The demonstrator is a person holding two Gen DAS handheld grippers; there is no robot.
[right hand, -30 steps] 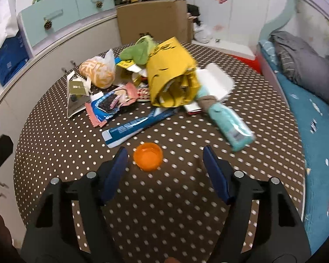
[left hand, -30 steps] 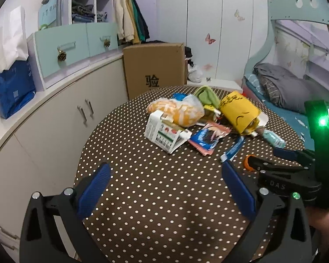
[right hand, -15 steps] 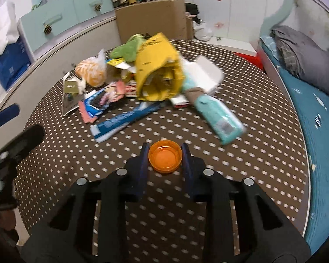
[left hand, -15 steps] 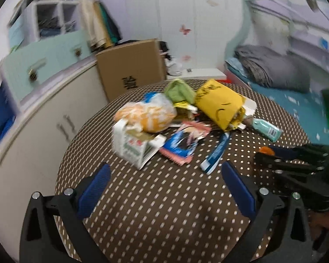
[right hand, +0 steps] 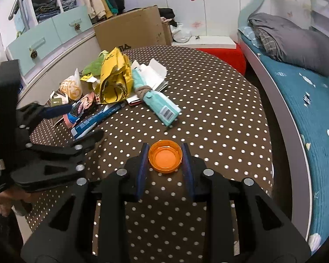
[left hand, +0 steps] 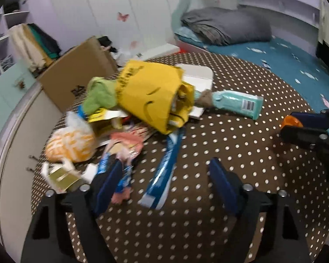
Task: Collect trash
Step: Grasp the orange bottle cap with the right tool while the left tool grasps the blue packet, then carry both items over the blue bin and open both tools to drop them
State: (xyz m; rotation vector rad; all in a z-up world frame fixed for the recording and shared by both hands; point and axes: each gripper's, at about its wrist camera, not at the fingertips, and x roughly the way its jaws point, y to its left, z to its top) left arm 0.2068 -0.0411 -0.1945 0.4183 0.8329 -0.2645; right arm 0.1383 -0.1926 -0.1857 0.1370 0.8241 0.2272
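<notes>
Orange cap pinched, blue wrapper next

The right gripper clamps the orange cap at six o'clock on the dotted table. The left gripper, jaws closing, straddles the untouched blue wrapper at nine o'clock.

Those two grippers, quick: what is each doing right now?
Left gripper: closing over the long blue wrapper, not gripping.
Right gripper: shut on the round orange plastic cap.
</notes>
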